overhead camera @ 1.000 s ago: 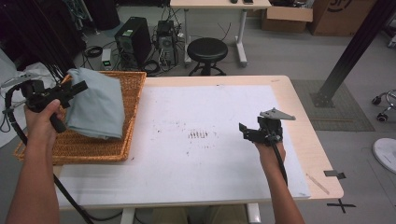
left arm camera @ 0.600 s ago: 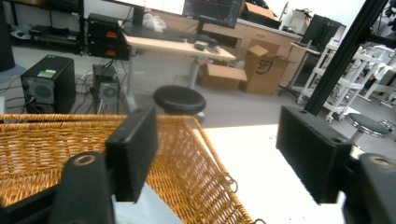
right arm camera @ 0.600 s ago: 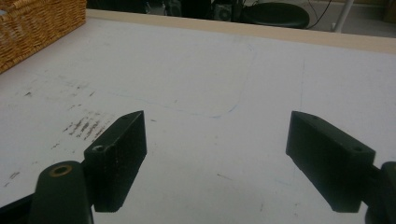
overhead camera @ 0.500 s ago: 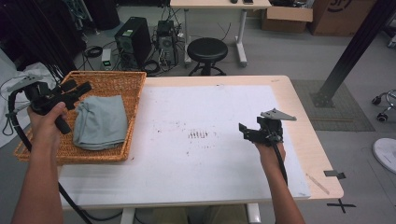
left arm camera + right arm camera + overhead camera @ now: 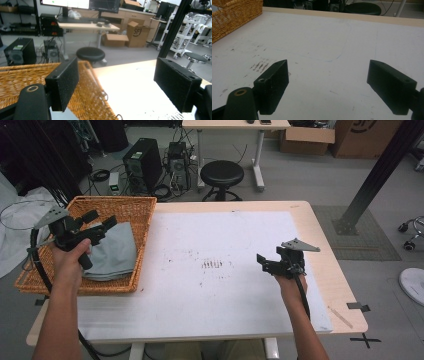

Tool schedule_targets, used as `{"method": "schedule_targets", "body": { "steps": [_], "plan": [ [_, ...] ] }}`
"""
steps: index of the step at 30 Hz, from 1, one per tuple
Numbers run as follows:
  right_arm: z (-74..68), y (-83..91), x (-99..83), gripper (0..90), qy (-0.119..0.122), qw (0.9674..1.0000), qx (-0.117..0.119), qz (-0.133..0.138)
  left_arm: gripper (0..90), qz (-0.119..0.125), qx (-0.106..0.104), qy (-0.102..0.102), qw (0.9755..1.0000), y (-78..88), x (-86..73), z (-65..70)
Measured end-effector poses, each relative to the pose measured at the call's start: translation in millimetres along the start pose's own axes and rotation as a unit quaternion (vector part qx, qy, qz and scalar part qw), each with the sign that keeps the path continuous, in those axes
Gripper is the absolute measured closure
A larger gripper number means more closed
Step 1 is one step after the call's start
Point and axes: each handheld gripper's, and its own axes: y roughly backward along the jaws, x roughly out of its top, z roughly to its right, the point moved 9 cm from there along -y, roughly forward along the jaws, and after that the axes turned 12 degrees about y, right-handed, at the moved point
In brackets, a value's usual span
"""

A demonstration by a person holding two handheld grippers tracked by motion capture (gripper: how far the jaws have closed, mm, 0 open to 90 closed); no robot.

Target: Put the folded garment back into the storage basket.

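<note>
- Since a second ago the grey cloth [image 5: 112,254] has gone from hanging at the left hand-held gripper [image 5: 102,223] to lying loose in the wicker basket [image 5: 131,211]; that gripper's jaws have just been opening and now stand wide apart with nothing between them, above the cloth's far edge
- Right hand-held gripper [image 5: 261,261] is where it was, over the white mat [image 5: 220,240] near the bench's right side, jaws apart and empty
- Part of the cloth is covered by the left hand [image 5: 70,262] and its gripper in the high view; in the left gripper view a pale sliver at the bottom edge may be the cloth, too little to be sure
- Basket's near wall is blurred in the left gripper view, and in the right gripper view just one corner of it [image 5: 234,17] comes in at the upper left
- Basket sits on the left end of the bench [image 5: 320,245], its left side overhanging the edge
- Dark smudges [image 5: 212,265] mark the middle of the mat, between the two grippers
- Beyond the bench stand a black round stool [image 5: 221,172] and two computer towers [image 5: 142,165] on the floor
- Count: one cloth, one basket, two grippers, one stool
</note>
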Motion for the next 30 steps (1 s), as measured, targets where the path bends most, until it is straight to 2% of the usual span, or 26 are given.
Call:
{"method": "schedule_targets", "body": {
  "steps": [7,15,19,22,30],
  "plan": [
    [1.2,2.2,-3.3,15.4,-0.007,1.0000,0.003,0.004,20.4,-0.005,-0.010,-0.009,0.9999,-7.0,-17.1,23.5],
    [1.8,4.1,-6.4,15.2,-0.008,0.9999,0.007,0.006,20.0,-0.011,-0.027,-0.035,0.9990,-11.3,-29.2,57.8],
    [1.1,5.0,-6.8,15.2,-0.007,0.9999,0.009,0.007,19.7,-0.015,-0.032,-0.043,0.9985,-15.2,-39.2,72.5],
    [0.5,5.9,-7.5,15.2,-0.006,0.9999,0.010,0.007,19.6,-0.017,-0.033,-0.057,0.9976,-18.9,-48.0,84.3],
    [1.8,9.4,-11.8,15.2,-0.006,0.9999,0.010,0.007,19.2,-0.028,-0.057,-0.062,0.9961,-33.2,-71.9,118.0]
  ]
}}
